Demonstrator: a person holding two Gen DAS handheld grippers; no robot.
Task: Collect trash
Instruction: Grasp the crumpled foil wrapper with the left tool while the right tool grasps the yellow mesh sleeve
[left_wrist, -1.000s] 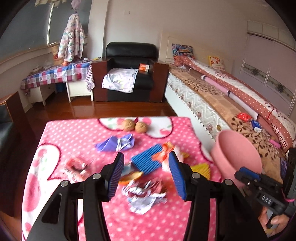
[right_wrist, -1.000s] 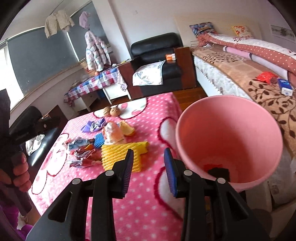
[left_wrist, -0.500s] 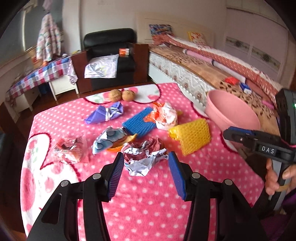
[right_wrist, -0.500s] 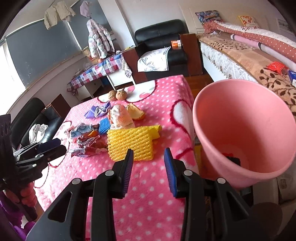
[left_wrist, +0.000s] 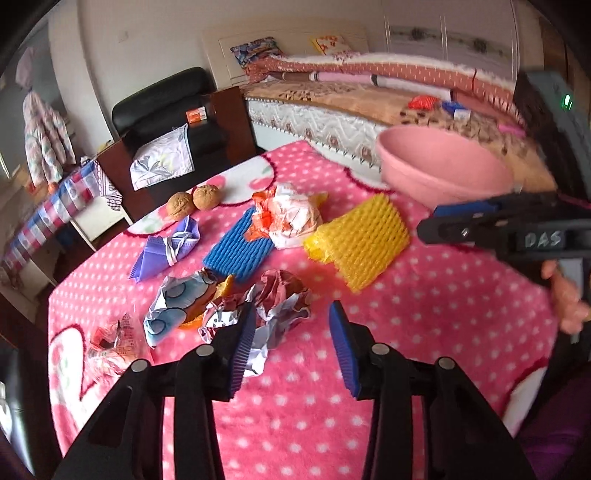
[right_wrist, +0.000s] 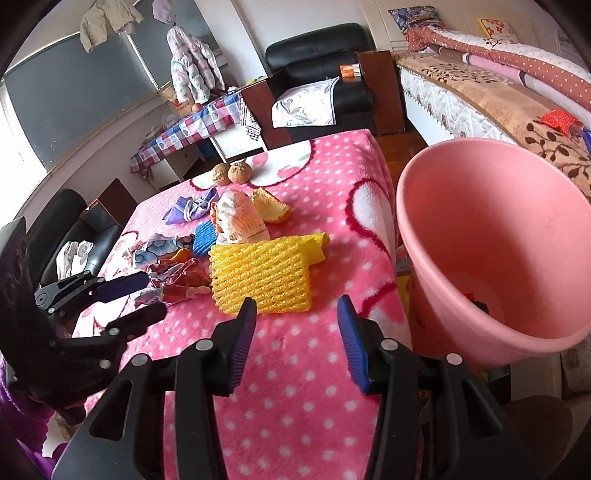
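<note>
Two walnuts (left_wrist: 193, 202), two foam nets (left_wrist: 360, 239), one pink bin (right_wrist: 491, 236), several crumpled wrappers (left_wrist: 273, 306)

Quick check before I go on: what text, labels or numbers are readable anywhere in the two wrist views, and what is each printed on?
"DAS": pale letters on the black body of the right gripper, seen in the left wrist view.
Orange box on the armchair's armrest: printed, too small to read.
White and orange wrapper on the table: print too crumpled to read.
Blue box on the bed: too blurred to read.
Nothing else legible.
</note>
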